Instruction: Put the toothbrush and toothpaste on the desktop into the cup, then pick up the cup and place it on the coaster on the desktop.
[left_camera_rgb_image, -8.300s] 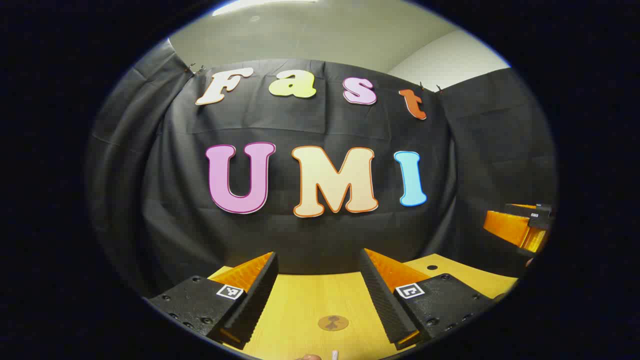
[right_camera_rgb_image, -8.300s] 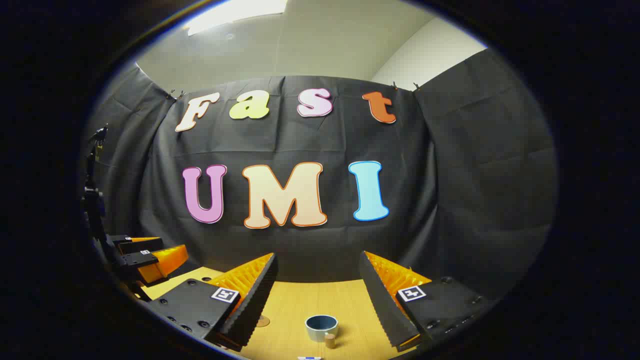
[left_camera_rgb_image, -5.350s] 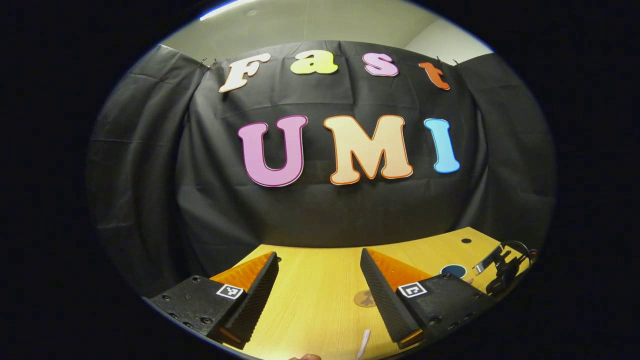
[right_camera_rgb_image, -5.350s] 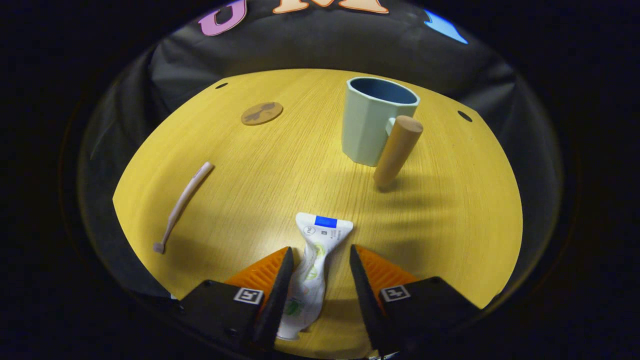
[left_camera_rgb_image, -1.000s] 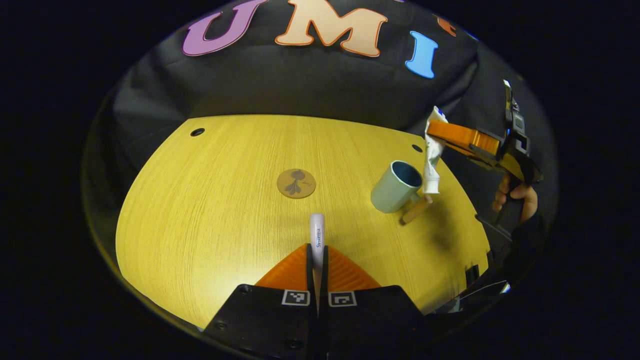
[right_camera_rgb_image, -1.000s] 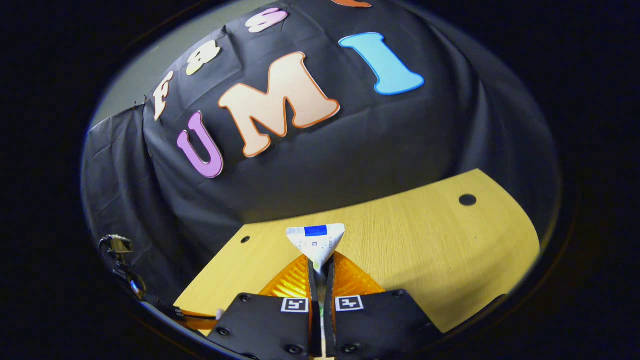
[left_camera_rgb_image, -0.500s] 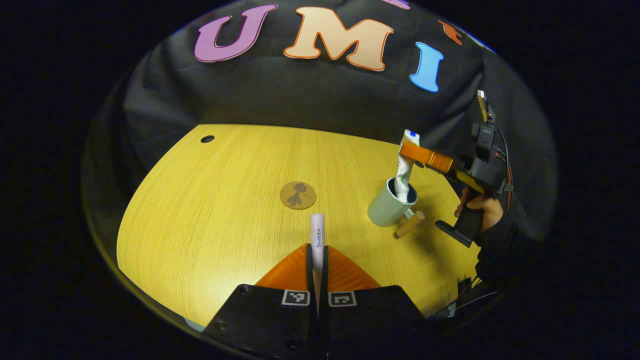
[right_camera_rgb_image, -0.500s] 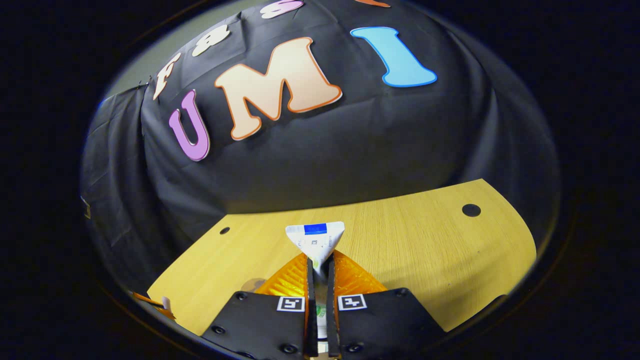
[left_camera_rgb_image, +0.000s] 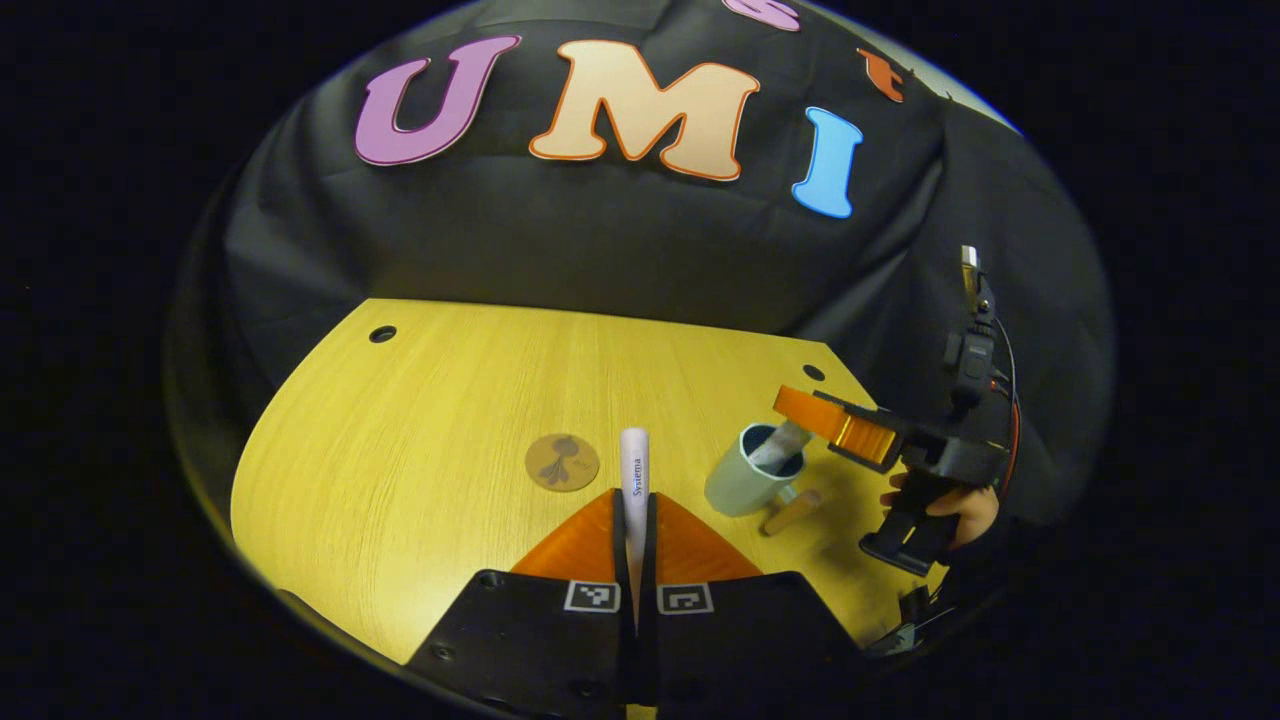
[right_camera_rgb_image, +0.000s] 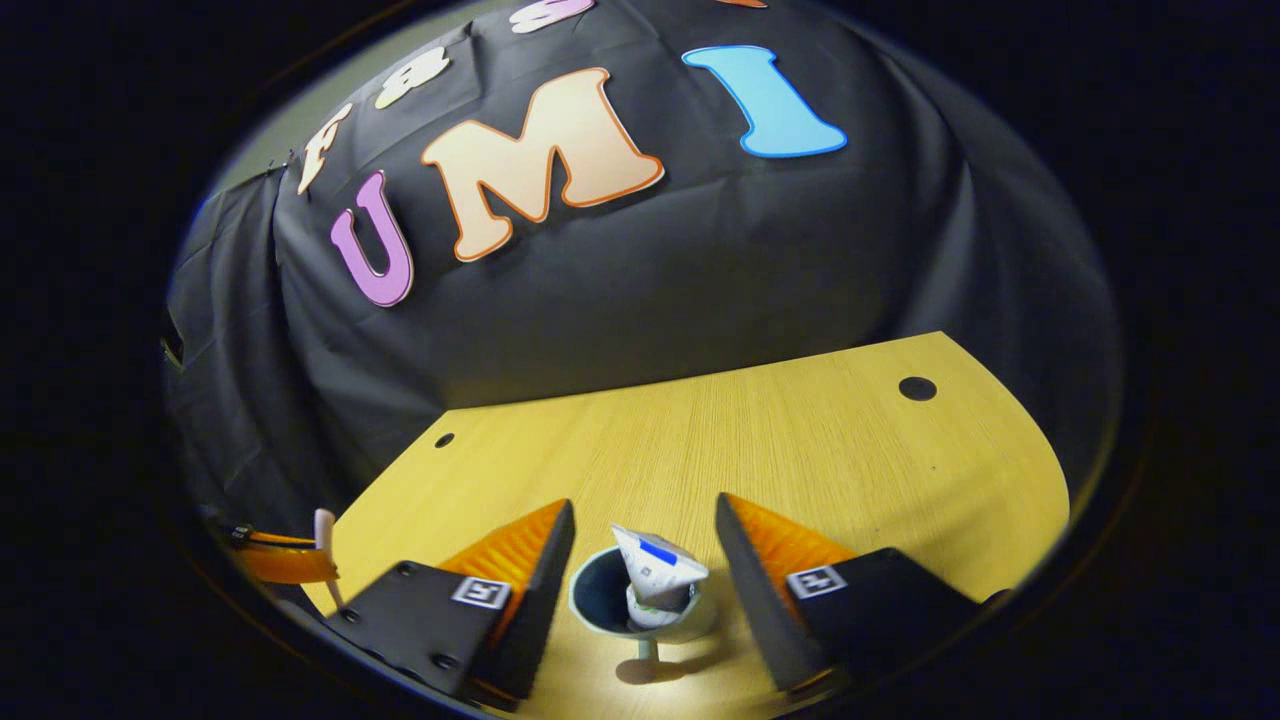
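Note:
My left gripper (left_camera_rgb_image: 636, 520) is shut on the pale toothbrush (left_camera_rgb_image: 634, 480), whose handle sticks forward between the fingers above the yellow desktop (left_camera_rgb_image: 430, 400). The pale green cup (left_camera_rgb_image: 742, 480) with a wooden handle (left_camera_rgb_image: 790, 510) stands to the right of the round brown coaster (left_camera_rgb_image: 562, 462). The toothpaste tube (right_camera_rgb_image: 655, 578) leans inside the cup (right_camera_rgb_image: 600, 600), its crimped end up. My right gripper (right_camera_rgb_image: 640, 560) is open, its fingers apart on either side of the cup's mouth, just above it. In the left gripper view, the right gripper (left_camera_rgb_image: 835, 425) hovers over the cup, held by a hand (left_camera_rgb_image: 950, 505).
The desktop (right_camera_rgb_image: 800, 440) has small round holes near its back corners (left_camera_rgb_image: 382, 334) (right_camera_rgb_image: 917, 388). Black cloth hangs close behind the table. In the right gripper view, the left gripper (right_camera_rgb_image: 285, 562) with the toothbrush tip shows at the far left edge.
My right gripper has opened and let go of the toothpaste, which now rests in the cup. My left gripper still holds the toothbrush and has tilted slightly.

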